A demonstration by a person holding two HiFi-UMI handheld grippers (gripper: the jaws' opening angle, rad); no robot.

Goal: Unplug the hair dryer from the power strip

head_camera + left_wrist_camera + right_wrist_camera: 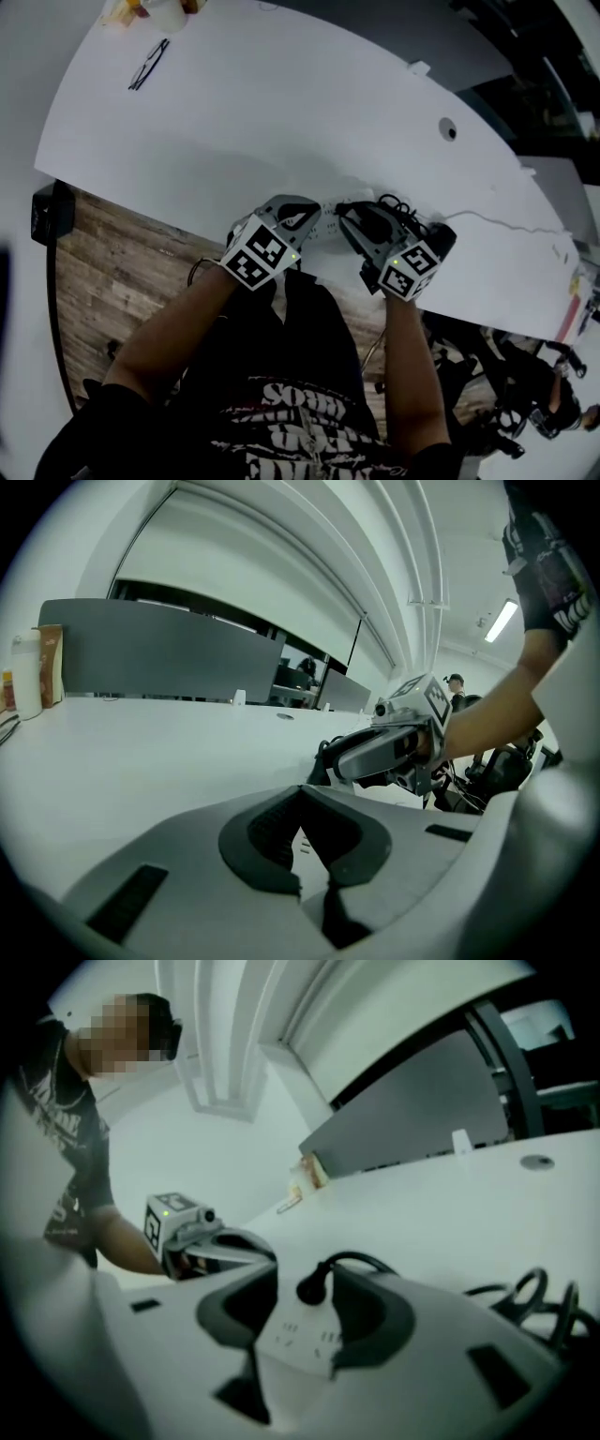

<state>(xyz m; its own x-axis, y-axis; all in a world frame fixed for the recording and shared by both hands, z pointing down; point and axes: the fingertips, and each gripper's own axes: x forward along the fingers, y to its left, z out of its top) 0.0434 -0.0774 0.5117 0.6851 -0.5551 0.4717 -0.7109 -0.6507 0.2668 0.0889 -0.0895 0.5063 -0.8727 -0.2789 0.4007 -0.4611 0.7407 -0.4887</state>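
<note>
A white power strip (pixel 327 232) lies near the table's front edge. My left gripper (pixel 302 221) is shut on its left end, and the slotted face (pixel 302 844) fills the gap between the dark pads. A black plug (pixel 312 1287) sits in the strip (pixel 295 1340), and its black cable (pixel 361 1262) loops off to coils (pixel 397 204) on the right. My right gripper (pixel 311 1314) stands open, with a pad on each side of the plug and strip and neither pressing. I cannot make out the hair dryer itself.
The white table (pixel 281 112) runs far back, with a round cable hole (pixel 449 129), glasses (pixel 148 64) and bottles (pixel 159 11) at the far left. A thin white cord (pixel 506 225) trails right. A wood floor (pixel 112 272) lies below the front edge.
</note>
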